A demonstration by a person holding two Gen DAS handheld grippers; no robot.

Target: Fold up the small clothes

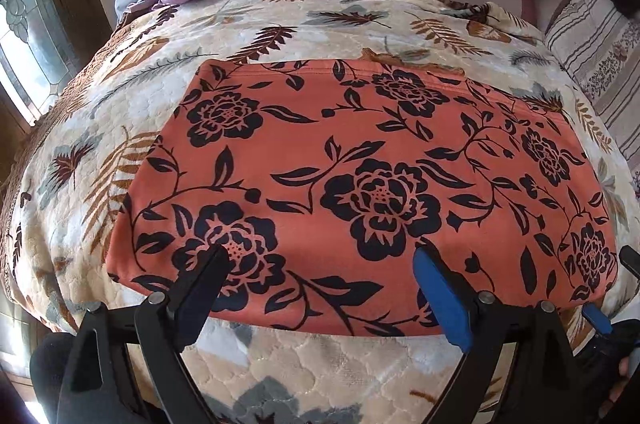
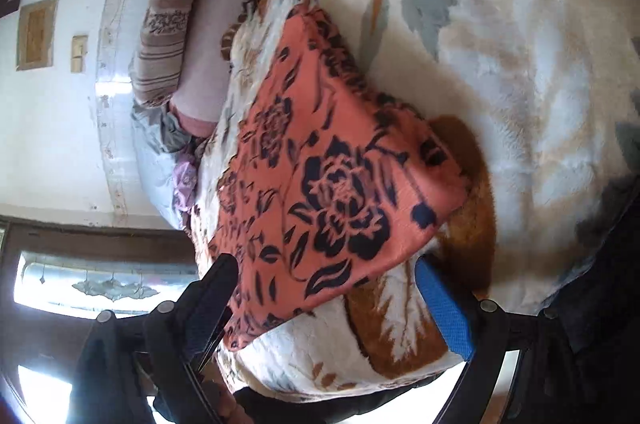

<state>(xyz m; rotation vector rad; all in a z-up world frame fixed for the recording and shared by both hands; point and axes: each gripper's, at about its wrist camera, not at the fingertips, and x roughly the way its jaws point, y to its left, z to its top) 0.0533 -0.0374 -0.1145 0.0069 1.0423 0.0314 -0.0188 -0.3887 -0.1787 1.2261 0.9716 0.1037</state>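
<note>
The left gripper stands with jaws spread wide, one black finger and one blue finger over the near edge of the orange cloth printed with dark flowers, gripping nothing. The right gripper is likewise wide open at the cloth's near corner, empty. The cloth lies flat on the cream quilted leaf-patterned bedspread.

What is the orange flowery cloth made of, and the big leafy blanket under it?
The orange cloth with black flowers looks like thin, smooth woven or knit fabric: it lies flat with crisp printed edges. The cream blanket with leaf patterns looks like plush fleece: fuzzy, with an embossed scalloped texture. The exact fibre cannot be told.
</note>
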